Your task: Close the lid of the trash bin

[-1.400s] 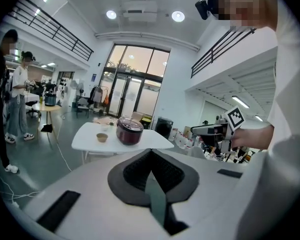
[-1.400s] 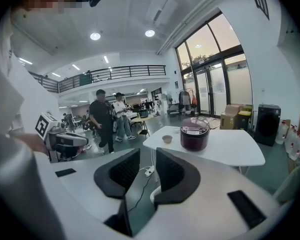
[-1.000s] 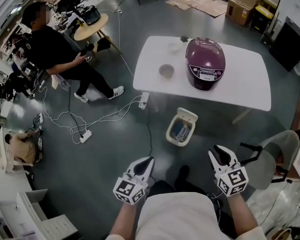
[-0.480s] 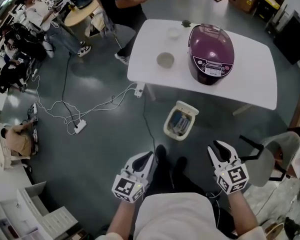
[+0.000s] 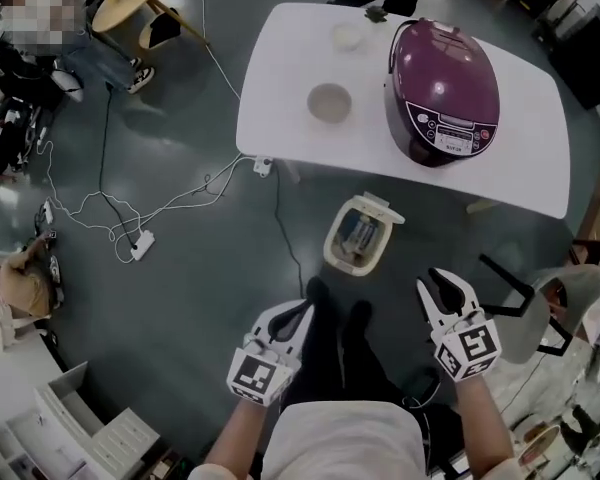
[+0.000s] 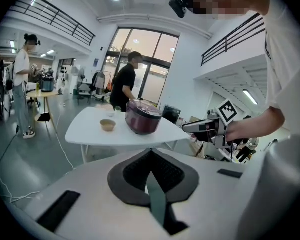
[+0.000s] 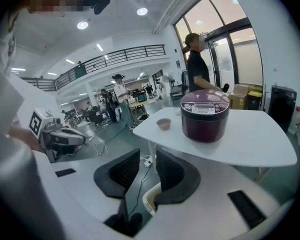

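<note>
A small cream trash bin [image 5: 356,238] stands on the grey floor just in front of the white table, its lid [image 5: 383,208] tipped up at the far side and its contents showing. Both grippers hang short of it, apart from it. My left gripper [image 5: 296,313] is at the bin's lower left with its jaws together and nothing in them [image 6: 150,152]. My right gripper [image 5: 438,286] is at the bin's lower right with a clear gap between its jaws [image 7: 147,159]. Part of the bin's rim [image 7: 151,196] shows through that gap.
The white table [image 5: 280,98] carries a purple rice cooker [image 5: 442,83] and a small bowl [image 5: 330,101]. Cables and a power strip [image 5: 138,243] lie on the floor at left. A grey chair [image 5: 555,313] stands at right. My own feet [image 5: 332,303] are between the grippers.
The table and the bin have come nearer in the head view. Both grippers have moved forward and down. The person in black has walked from the left round to the table's far side.
</note>
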Tool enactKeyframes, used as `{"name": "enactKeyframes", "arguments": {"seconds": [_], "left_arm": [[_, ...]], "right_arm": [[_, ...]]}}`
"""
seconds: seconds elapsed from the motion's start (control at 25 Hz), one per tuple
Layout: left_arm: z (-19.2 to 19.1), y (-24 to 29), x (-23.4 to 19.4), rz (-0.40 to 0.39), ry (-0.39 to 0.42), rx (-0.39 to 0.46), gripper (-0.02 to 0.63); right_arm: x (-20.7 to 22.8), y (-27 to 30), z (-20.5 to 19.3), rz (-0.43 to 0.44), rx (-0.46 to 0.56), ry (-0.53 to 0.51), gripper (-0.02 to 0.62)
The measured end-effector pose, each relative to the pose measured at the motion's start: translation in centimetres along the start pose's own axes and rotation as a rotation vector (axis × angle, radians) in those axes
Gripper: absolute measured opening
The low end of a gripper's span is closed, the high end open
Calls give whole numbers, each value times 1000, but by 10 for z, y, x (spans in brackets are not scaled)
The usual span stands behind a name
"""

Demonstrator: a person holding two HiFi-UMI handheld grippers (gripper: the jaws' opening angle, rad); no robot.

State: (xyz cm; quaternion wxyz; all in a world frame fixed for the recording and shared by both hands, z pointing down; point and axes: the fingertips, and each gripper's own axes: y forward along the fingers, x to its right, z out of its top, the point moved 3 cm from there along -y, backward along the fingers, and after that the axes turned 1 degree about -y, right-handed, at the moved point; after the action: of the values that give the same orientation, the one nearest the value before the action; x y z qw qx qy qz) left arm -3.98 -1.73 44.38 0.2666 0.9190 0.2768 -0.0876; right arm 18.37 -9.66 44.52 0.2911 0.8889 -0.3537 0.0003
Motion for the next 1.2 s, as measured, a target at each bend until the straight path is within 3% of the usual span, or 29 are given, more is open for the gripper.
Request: {"name": "enactKeyframes", "arguments": {"seconds": [0.52, 0.72, 1.2], "left_arm": [[-76, 90, -64, -54, 5, -69, 15], [-105, 117, -75, -89, 32, -99, 15], [-172, 150, -94, -112, -5, -154, 15]], "right_arm": [[57, 126, -80, 4, -142, -4, 117], [77, 170, -113, 4, -206, -21, 117], [124, 247, -183, 15, -360, -105, 126]]}}
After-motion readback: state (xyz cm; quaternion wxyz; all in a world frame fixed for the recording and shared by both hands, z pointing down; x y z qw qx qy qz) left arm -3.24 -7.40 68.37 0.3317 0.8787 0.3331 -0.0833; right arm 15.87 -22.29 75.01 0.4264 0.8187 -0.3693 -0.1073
